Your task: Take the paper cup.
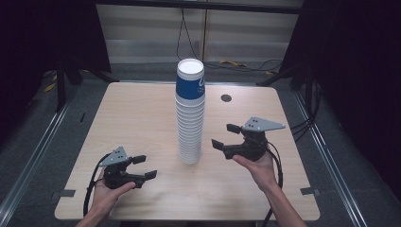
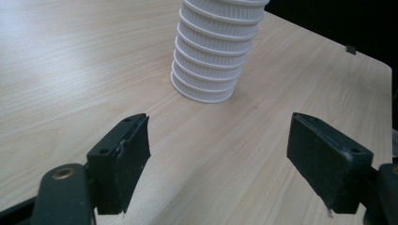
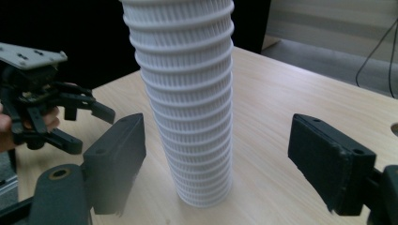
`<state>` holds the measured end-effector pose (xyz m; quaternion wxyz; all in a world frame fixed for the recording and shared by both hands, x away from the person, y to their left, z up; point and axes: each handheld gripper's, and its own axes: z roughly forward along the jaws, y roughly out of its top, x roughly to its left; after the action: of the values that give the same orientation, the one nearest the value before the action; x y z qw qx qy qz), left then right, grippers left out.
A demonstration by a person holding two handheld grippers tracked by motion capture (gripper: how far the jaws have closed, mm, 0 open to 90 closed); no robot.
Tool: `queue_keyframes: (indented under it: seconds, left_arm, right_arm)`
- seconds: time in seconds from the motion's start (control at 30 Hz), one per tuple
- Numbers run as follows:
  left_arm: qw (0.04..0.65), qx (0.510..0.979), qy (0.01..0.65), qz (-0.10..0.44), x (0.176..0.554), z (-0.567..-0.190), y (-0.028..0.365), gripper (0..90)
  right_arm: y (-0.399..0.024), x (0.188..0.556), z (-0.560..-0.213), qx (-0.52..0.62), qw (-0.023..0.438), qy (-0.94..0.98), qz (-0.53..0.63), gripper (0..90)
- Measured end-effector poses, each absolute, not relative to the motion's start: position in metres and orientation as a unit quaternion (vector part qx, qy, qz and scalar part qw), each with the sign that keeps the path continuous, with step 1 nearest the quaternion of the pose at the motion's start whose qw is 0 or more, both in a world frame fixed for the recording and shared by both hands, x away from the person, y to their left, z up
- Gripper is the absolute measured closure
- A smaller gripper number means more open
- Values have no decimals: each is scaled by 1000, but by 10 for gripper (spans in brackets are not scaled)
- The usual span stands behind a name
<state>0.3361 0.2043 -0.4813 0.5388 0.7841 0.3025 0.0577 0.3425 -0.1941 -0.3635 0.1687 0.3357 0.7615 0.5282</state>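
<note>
A tall stack of white ribbed cups (image 1: pixel 190 127) stands upright at the middle of the wooden table (image 1: pixel 137 118); its top cup is blue with a white inside. My right gripper (image 1: pixel 222 135) hangs just right of the stack's lower half, a little above the table, jaws open and empty. In the right gripper view the stack (image 3: pixel 187 93) rises ahead between the spread jaws of the right gripper (image 3: pixel 216 145), untouched. My left gripper (image 1: pixel 147 166) rests low at the front left, open and empty. The stack's base (image 2: pixel 211 70) lies ahead of the left gripper (image 2: pixel 218 145).
A small dark round hole (image 1: pixel 226 98) sits in the tabletop behind the stack on the right. Cables (image 1: pixel 236 64) lie on the floor beyond the far edge. Dark curtains flank both sides. The other hand's gripper (image 3: pixel 91 130) shows left of the stack in the right gripper view.
</note>
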Motion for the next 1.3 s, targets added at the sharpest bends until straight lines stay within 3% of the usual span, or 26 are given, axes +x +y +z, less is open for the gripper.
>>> queue_keyframes:
  seconds: [0.27,0.4,0.97,1.3]
  left_arm:
    - [536,789,297,53,336,-481,204,209]
    - [544,786,291,47,336,-481,205,172]
    - [540,789,289,48,336,-481,205,164]
    - [537,791,288,55,334,-481,204,166]
  right_arm:
    - [-189,352,-353,322,152,764,538,179]
    - [-188,352,-337,312,157,759,549,170]
    - [-168,361,-264,258,173,774,551,146]
    - [-149,384,-238,245,162,781,552,183]
